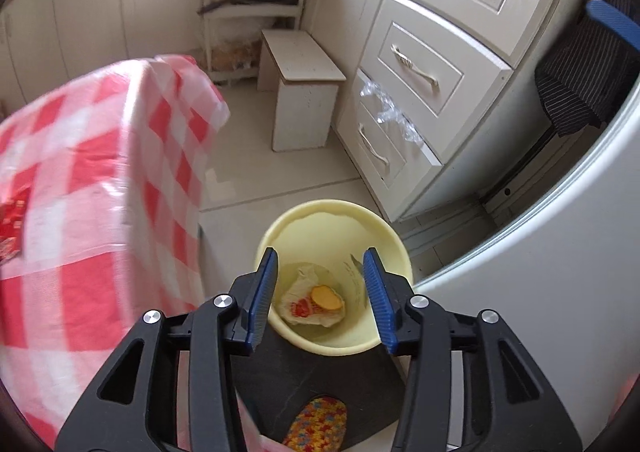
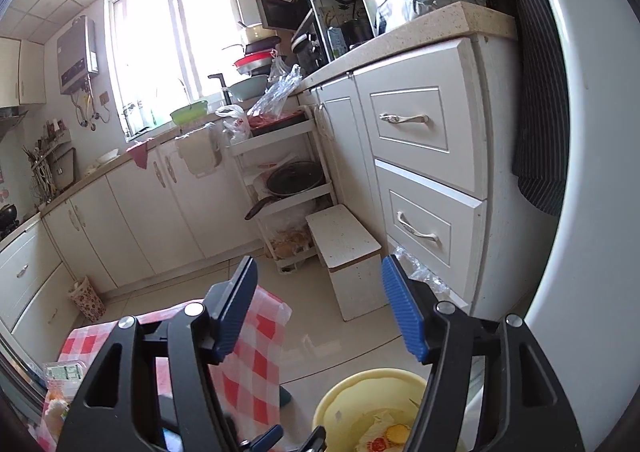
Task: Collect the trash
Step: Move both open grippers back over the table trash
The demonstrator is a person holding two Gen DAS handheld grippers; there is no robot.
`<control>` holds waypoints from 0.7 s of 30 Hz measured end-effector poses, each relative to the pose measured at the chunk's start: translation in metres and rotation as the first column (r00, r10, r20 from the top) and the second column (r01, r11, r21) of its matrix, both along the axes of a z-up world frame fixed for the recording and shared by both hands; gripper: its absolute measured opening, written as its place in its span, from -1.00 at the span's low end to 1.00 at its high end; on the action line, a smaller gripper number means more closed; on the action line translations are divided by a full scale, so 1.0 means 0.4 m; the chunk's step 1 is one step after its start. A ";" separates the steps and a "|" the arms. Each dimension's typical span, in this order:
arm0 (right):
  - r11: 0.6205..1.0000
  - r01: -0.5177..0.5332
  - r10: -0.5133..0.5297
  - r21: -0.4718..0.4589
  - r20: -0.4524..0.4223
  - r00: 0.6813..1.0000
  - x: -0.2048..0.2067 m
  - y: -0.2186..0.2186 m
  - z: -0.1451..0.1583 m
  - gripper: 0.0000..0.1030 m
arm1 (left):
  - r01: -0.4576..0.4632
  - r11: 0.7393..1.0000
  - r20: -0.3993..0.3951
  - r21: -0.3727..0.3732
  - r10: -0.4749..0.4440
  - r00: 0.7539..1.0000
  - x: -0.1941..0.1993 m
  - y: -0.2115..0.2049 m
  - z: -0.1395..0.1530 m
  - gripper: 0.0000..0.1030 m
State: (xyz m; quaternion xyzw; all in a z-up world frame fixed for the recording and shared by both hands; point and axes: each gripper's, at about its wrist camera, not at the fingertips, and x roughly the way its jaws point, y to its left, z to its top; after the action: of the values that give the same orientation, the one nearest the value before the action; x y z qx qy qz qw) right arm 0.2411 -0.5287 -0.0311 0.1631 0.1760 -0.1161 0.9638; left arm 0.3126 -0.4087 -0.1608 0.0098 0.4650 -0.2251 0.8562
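1. Left wrist view: the left gripper [image 1: 320, 288] hangs over the yellow bin [image 1: 394, 248], its jaws partly apart and empty. The trash lies at the bin's bottom: a crumpled white wrapper [image 1: 298, 292] with an orange peel-like piece [image 1: 327, 297] on it. Both look light and soft; the wrapper would crush easily, so a raised fold is probably the best place to pinch.
2. Right wrist view: the right gripper [image 2: 320, 306] has its jaws wide apart, holding nothing. Only this view shows items on the checked tablecloth [image 2: 256, 336], including a clear packet [image 2: 64, 372], and the left gripper's tips low in the frame.
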 end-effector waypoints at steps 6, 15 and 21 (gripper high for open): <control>0.998 -0.068 0.068 -0.008 0.005 0.998 0.018 0.064 0.009 0.25 | -0.079 0.996 0.107 0.040 0.075 0.991 -0.064 0.127 0.068 -0.13; 0.975 -0.216 0.213 -0.047 -0.060 0.975 0.062 0.198 -0.002 0.27 | -0.247 0.969 0.177 0.014 0.241 0.954 -0.160 0.407 0.150 -0.01; 0.915 -0.402 0.401 0.028 -0.142 0.905 0.083 0.311 -0.041 0.29 | -0.398 0.917 0.189 -0.010 0.392 0.900 -0.228 0.662 0.164 0.06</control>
State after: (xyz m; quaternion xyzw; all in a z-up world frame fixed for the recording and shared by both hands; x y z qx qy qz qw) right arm 0.2742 -0.4043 -0.0474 0.1133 0.2752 0.0729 0.9519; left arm 0.2213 -0.1439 -0.0952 -0.0514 0.3779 -0.0384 0.9236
